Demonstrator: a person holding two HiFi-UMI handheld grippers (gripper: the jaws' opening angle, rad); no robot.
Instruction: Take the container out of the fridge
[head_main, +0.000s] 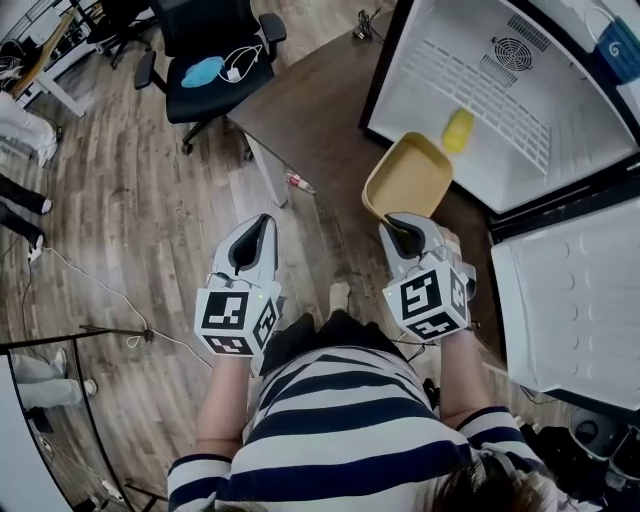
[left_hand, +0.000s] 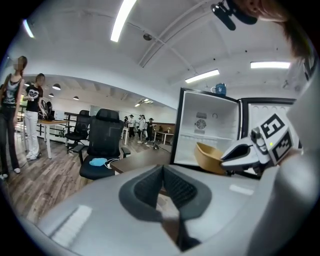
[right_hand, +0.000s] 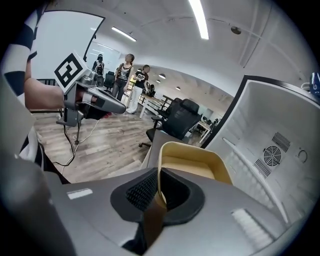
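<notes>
Your right gripper (head_main: 403, 228) is pinching the near rim of the tan container (head_main: 410, 178), with one pad inside the wall and one outside. The container is outside the fridge (head_main: 440, 60), just in front of its open mouth and above the brown surface (head_main: 310, 130) that runs along the fridge front.

It looks empty, thin-walled and light, so weight should not be the problem. Held by one wall only, though, it will probably want to sag or swing away from the fridge side, and the rim may flex under the pinch. A grip low on a straight stretch of rim is likely the steadiest.

Your left gripper (head_main: 252, 245) is pressed together on nothing, well clear of the fridge, and could support the opposite rim.

The open fridge door (head_main: 575, 300) stands close beside your right gripper, and a small yellow item (head_main: 458, 130) sits inside the fridge. The widest free room is away from the fridge, over the wooden floor.
</notes>
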